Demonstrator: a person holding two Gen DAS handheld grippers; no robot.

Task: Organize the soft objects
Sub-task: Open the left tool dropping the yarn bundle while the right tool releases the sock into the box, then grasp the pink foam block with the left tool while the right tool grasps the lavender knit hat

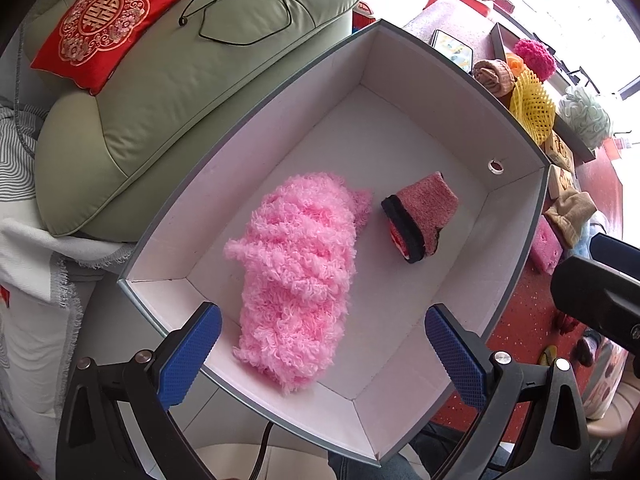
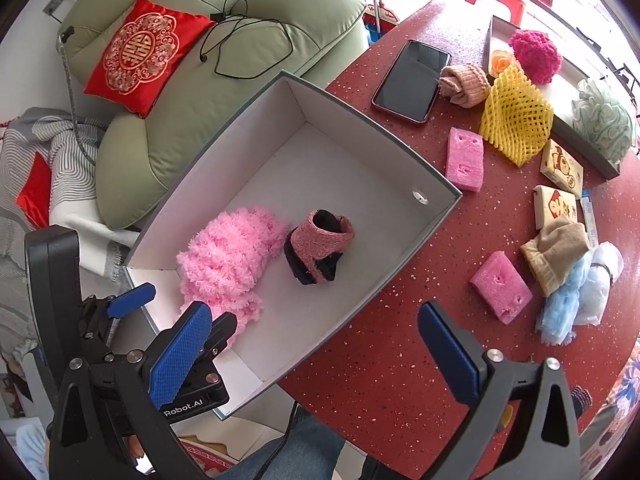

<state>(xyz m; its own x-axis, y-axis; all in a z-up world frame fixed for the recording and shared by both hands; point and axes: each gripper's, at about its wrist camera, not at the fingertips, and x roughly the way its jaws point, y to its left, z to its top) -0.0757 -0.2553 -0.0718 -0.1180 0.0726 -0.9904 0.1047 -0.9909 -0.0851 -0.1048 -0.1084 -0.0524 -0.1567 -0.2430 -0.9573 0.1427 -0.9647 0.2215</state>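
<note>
A: From the left wrist, what shows?

B: The left tongs (image 1: 322, 354) gape wide, holding nothing, above the box (image 1: 516, 128); a fluffy pink piece (image 1: 296, 268) and a rolled sock (image 1: 420, 220) lie inside.

A: And the right wrist?

B: The right tongs (image 2: 316, 356) are spread, unladen, over the table (image 2: 380, 360) at its near edge. A pink foam block (image 2: 500, 286) lies close; pinched carelessly, it could slip or nudge the tan sock (image 2: 556, 260).

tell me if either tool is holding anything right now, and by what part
Nothing is held. The left tool and right tool are both open and empty; the fluffy pink item lies loose in the box.
</note>
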